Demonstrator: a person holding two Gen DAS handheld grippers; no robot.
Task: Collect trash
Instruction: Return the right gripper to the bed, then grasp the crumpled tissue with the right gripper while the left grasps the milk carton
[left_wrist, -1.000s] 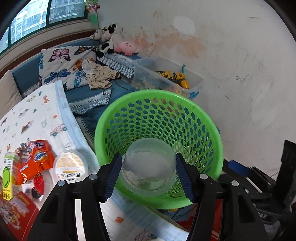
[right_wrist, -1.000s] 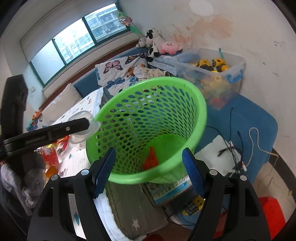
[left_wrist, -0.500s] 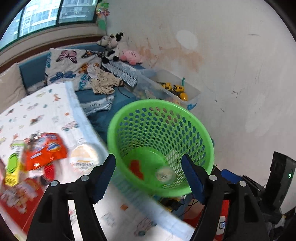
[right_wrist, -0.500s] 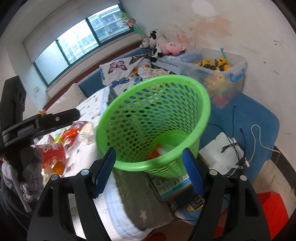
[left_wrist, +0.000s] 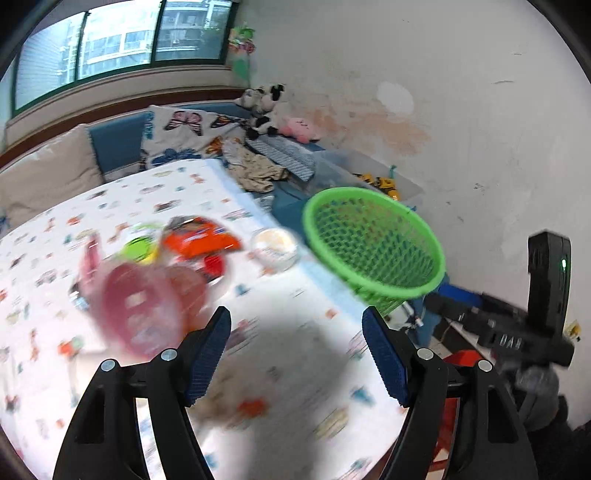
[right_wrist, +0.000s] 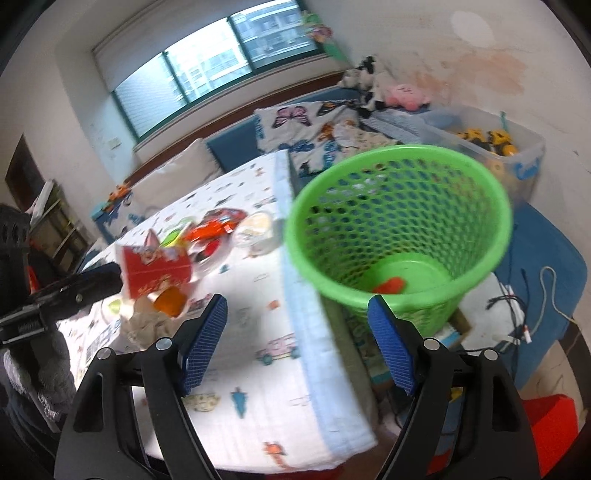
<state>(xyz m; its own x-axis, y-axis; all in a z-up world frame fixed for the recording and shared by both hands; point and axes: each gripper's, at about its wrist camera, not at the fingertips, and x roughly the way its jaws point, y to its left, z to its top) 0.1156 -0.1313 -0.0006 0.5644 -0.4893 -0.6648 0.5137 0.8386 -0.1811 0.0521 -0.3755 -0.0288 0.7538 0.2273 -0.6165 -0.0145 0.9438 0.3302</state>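
Patterned tablecloth (right_wrist: 266, 332) is seen, basket (right_wrist: 399, 221) off its right edge. Trash pile (left_wrist: 192, 247) is located left of the basket, far-left of the left gripper (left_wrist: 295, 354), whose jaws have just been opening and carry nothing. Right gripper (right_wrist: 295, 343) is likewise spread, empty, opening further. Left is judged nearer the pile.

- I can read no word, brand or number here: motion blurs the frames.
- My red packet (right_wrist: 157, 271) carries pale marks along its lower edge, too smeared to read.
- The orange wrapper (left_wrist: 201, 240) shows a blurred blue-and-white logo, also unreadable.
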